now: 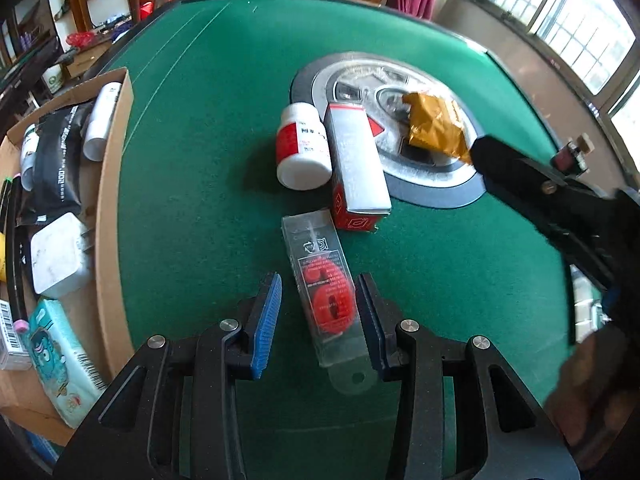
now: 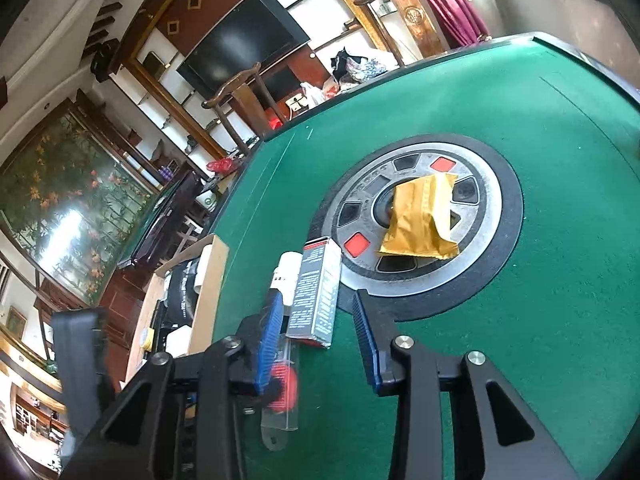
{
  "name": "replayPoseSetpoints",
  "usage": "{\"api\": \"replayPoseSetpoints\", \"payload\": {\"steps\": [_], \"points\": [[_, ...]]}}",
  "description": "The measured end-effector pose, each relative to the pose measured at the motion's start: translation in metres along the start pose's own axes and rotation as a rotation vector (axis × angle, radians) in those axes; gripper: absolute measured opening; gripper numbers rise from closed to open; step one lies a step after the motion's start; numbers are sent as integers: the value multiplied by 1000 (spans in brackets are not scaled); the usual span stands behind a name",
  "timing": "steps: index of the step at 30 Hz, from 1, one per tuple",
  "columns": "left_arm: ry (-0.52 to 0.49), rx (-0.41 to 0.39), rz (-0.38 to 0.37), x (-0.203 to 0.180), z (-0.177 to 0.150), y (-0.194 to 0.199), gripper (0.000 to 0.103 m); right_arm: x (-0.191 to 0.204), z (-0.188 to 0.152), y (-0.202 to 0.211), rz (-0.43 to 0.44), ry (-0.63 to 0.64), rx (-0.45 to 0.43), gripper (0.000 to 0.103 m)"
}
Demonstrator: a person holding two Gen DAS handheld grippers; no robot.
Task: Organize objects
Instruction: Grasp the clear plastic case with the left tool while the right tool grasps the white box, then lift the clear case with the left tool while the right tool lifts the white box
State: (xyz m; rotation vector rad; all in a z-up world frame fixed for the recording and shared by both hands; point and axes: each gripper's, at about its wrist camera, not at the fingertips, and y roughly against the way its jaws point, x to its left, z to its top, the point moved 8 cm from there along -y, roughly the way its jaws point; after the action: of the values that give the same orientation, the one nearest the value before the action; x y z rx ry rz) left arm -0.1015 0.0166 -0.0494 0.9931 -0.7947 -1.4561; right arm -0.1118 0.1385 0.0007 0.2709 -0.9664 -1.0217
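Where the green felt counter (image 1: pixel 224 128) carries the loose stock, item one is a clear plastic case (image 1: pixel 322 280) with red discs inside, lying flat between the blue pads of the left hand-held gripper (image 1: pixel 318 316); the jaws stand partly apart and neither pad presses on it. Item two, a grey and red carton (image 1: pixel 356 164), lies just beyond the case, its near end close to the case's far end. Item three, a white bottle (image 1: pixel 302 146) with a red label, lies on its side against the carton's left flank. Item four, a gold foil pouch (image 2: pixel 420 216), rests on the round metal hub (image 2: pixel 486 216) at the counter's middle. The right hand-held gripper (image 2: pixel 320 336) hangs over the carton's near end, jaws partly apart, gripping nothing. Along the counter's left edge sits a cardboard box (image 1: pixel 114 184) holding a black pouch (image 1: pixel 60 160), a white tube (image 1: pixel 102 120), a white adapter (image 1: pixel 60 256) and what seems to be a tissue pack (image 1: pixel 60 356).
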Motion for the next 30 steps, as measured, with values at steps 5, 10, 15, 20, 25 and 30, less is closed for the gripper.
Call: {"api": "replayPoseSetpoints", "payload": {"steps": [5, 10, 15, 20, 25, 30], "points": [[-51, -60, 57, 0, -1, -4, 35, -5, -2, -4, -37, 10, 6, 37], [-15, -113, 24, 27, 0, -7, 16, -6, -9, -22, -90, 46, 40, 40], [-1, -152, -7, 33, 3, -9, 15, 4, -10, -45, -128, 80, 75, 40], [20, -150, -45, 37, 3, -8, 15, 17, -13, -74, -241, 173, 127, 42], [27, -144, -65, 37, 3, -7, 15, 30, -10, -87, -286, 261, 126, 41], [32, -145, -67, 35, 3, -6, 15, 17, -12, -96, -315, 274, 136, 37]]}}
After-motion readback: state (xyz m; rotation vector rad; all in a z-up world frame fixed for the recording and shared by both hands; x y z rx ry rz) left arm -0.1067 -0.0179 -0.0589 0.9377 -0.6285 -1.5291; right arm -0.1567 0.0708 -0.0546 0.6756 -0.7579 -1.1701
